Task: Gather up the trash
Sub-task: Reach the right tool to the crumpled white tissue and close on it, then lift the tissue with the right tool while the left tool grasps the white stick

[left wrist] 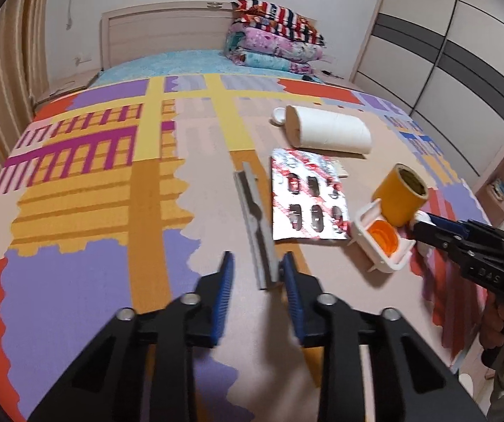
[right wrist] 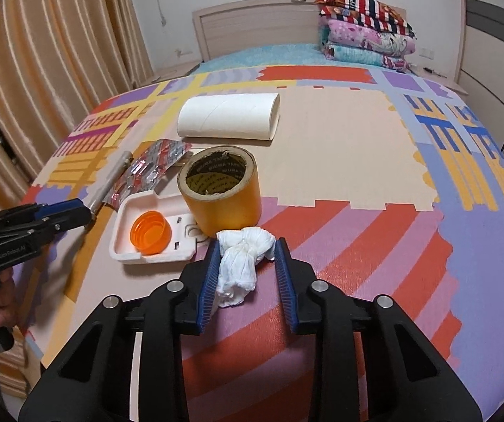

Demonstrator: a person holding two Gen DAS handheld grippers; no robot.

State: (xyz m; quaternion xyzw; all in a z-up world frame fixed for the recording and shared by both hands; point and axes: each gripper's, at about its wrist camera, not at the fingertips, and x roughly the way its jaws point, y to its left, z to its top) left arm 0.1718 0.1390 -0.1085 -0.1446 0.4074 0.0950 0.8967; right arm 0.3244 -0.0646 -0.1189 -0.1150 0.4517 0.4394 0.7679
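Note:
My left gripper (left wrist: 257,274) is open, its fingers on either side of the near end of a grey flat strip (left wrist: 253,221) lying on the patterned mat. Beside it lie an empty silver-red pill blister (left wrist: 304,200), a white tray (left wrist: 382,246) holding an orange cap (left wrist: 384,237), an orange tape roll (left wrist: 401,193) and a white paper roll (left wrist: 329,130). My right gripper (right wrist: 246,260) is open around a crumpled white tissue (right wrist: 243,260) lying on the mat, just in front of the tape roll (right wrist: 222,190) and tray (right wrist: 121,242).
The mat covers a bed with a stack of folded quilts (left wrist: 276,38) at the headboard. Curtains (right wrist: 41,70) hang on the left and a wardrobe (left wrist: 445,52) stands on the right. A small white lid (left wrist: 278,116) lies behind the paper roll.

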